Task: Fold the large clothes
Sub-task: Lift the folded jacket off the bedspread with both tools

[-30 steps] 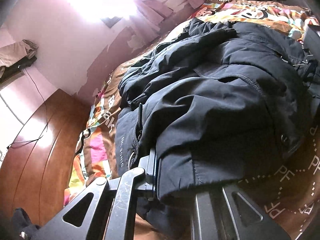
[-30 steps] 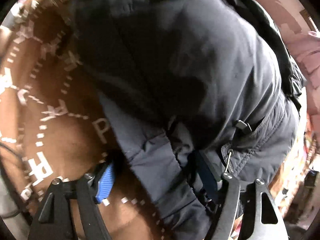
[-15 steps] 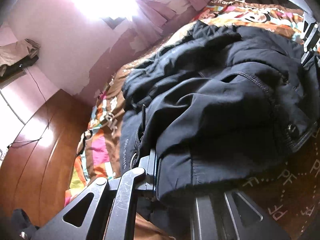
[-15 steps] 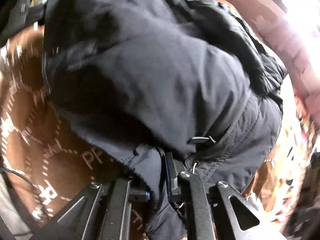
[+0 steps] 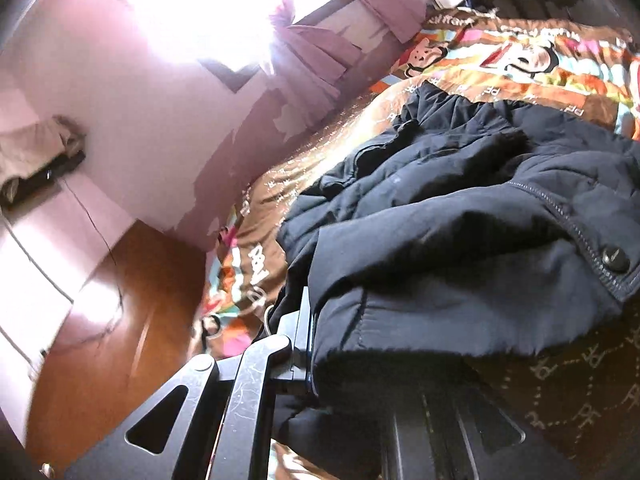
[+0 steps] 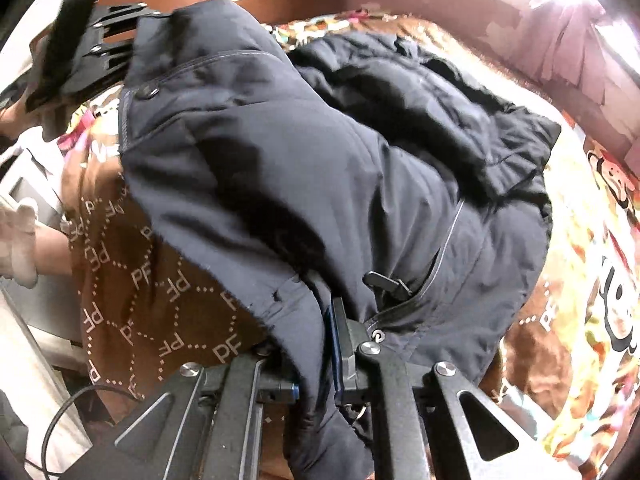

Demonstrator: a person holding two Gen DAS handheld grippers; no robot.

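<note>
Both tongs are gripping the hem edge of a dark padded jacket (image 6: 320, 168) that is lying bunched on a bed under a brown lettered bedspread (image 6: 160, 280). The left tongs (image 5: 320, 344) are pinching a lifted fold of the jacket, and the right tongs (image 6: 320, 360) are clamping the fabric beside a zipped pocket (image 6: 420, 280). The step in hand looks like carrying the lower half over the upper. Next, both corners probably need moving forward together, level, then laying down flat.
</note>
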